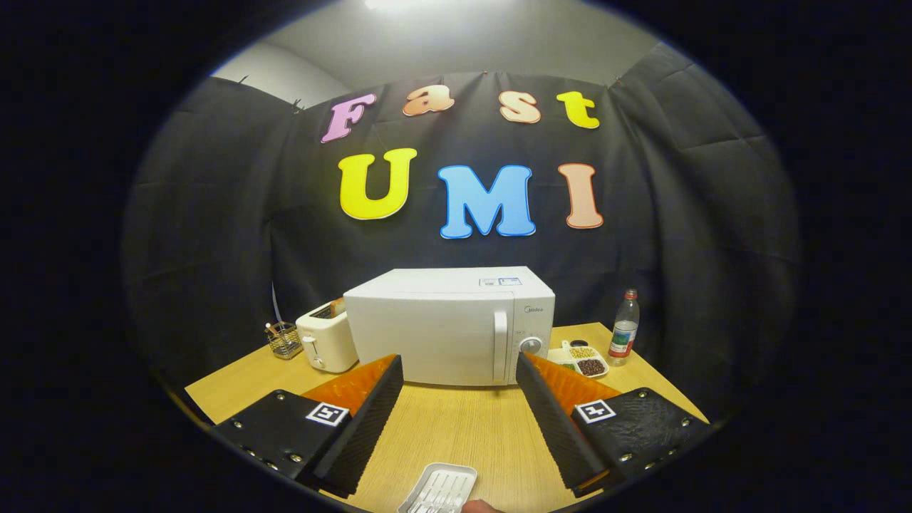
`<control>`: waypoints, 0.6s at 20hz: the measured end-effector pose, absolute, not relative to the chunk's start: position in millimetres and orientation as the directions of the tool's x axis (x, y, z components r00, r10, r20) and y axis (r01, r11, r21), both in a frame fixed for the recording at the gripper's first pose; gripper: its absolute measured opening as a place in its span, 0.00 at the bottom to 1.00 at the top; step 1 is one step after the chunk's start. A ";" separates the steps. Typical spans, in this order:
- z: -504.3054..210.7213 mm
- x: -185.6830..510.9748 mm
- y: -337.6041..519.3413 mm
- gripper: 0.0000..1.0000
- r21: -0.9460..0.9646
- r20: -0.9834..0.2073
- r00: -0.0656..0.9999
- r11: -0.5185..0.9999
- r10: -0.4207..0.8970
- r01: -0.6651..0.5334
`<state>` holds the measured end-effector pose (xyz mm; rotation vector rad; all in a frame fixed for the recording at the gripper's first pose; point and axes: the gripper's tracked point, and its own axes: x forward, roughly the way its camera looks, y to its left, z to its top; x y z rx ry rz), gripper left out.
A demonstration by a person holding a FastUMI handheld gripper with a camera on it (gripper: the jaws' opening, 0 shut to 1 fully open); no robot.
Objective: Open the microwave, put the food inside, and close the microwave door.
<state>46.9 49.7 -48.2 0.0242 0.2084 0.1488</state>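
White boxy microwave point(456, 324) stands door-shut on the wooden tabletop point(463, 427) beyond my jaws, which gape empty. A white ridged tray point(438, 488) lies between them; early or finished, unclear.

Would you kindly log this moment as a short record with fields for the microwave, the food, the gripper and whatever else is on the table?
microwave: white microwave, door shut, handle beside the dial
food: divided snack dish right of the microwave
gripper: gripper open, fingers holding nothing, microwave beyond them
near tray: white tray between the fingers
other items: toaster, wire basket, bottle
surface: wooden table
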 end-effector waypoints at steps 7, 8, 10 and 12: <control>-42.4 45.8 55.1 1.00 0.044 -0.192 0.969 0.988 0.155 -0.149; -42.0 45.5 57.1 1.00 0.043 -0.192 0.969 0.987 0.158 -0.152; -41.5 45.8 58.8 1.00 0.039 -0.192 0.968 0.987 0.160 -0.156; -40.3 45.5 60.5 1.00 0.034 -0.189 0.968 0.986 0.164 -0.160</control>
